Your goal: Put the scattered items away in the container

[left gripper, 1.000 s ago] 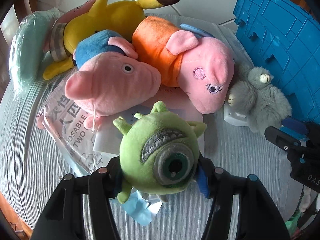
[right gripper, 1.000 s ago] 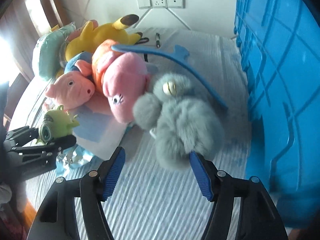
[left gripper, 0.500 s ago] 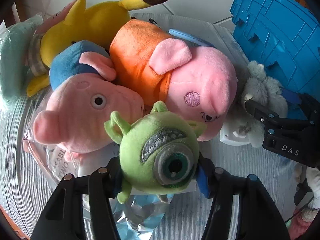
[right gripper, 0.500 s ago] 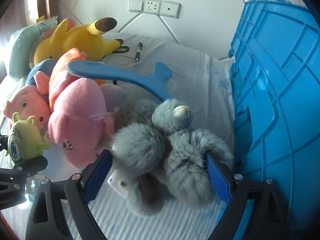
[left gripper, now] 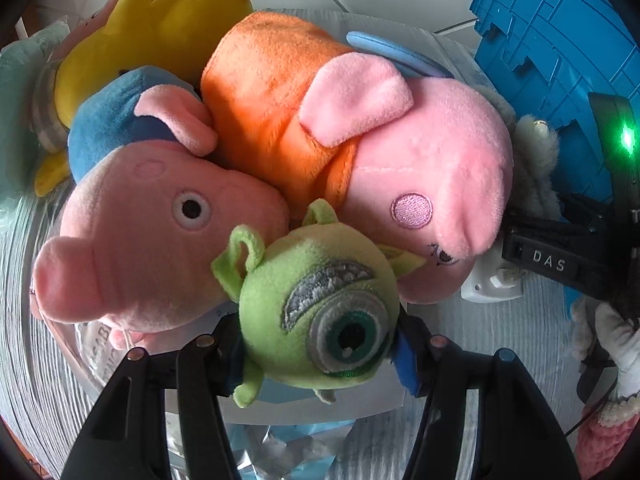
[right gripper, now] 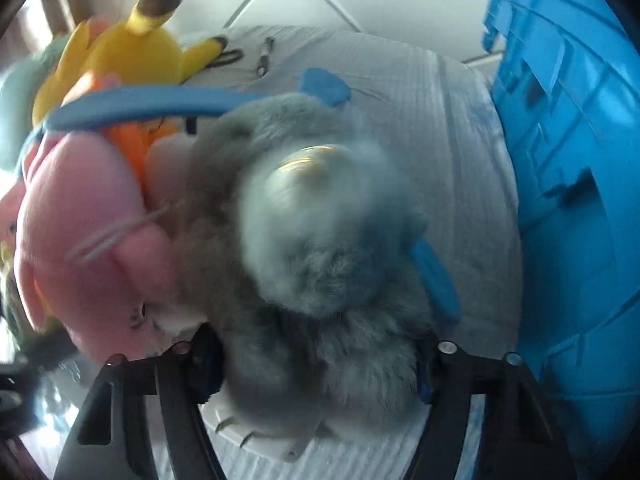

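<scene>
- The left gripper [left gripper: 320, 354] is closed on a round green one-eyed toy [left gripper: 320, 312], its blue-padded fingers [left gripper: 406, 360] pressing the toy's two sides
- The green toy sits just in front of two pink pig toys and touches both of them
- The pig in the blue top [left gripper: 160, 236] lies to the left with its snout pointing left; the pig in the orange top [left gripper: 400, 168] lies to the right, head leaning down toward the green toy
- A yellow toy [left gripper: 168, 36] with a dark-tipped ear lies behind the pigs, against the blue-topped one
- Crinkled plastic packaging [left gripper: 280, 448] lies on the white ribbed cloth [left gripper: 520, 340] under the green toy and the left gripper
- The right gripper [right gripper: 316, 364] has its fingers around a fluffy grey toy [right gripper: 320, 264], which fills the space between them; the frame is blurred, so whether the pads actually clamp it cannot be told
- The grey toy rests against the orange-topped pig on its left, with a white plastic piece [right gripper: 260, 432] beneath it on the cloth
- A curved blue band [right gripper: 160, 104] arches over the pig and passes behind the grey toy
- The blue crate [right gripper: 580, 200], the container, stands just to the right of the grey toy, its ribbed wall close beside the right gripper; in the left wrist view it stands at upper right behind the toys
- A pen [right gripper: 265, 56] lies farther back on the cloth near the wall
</scene>
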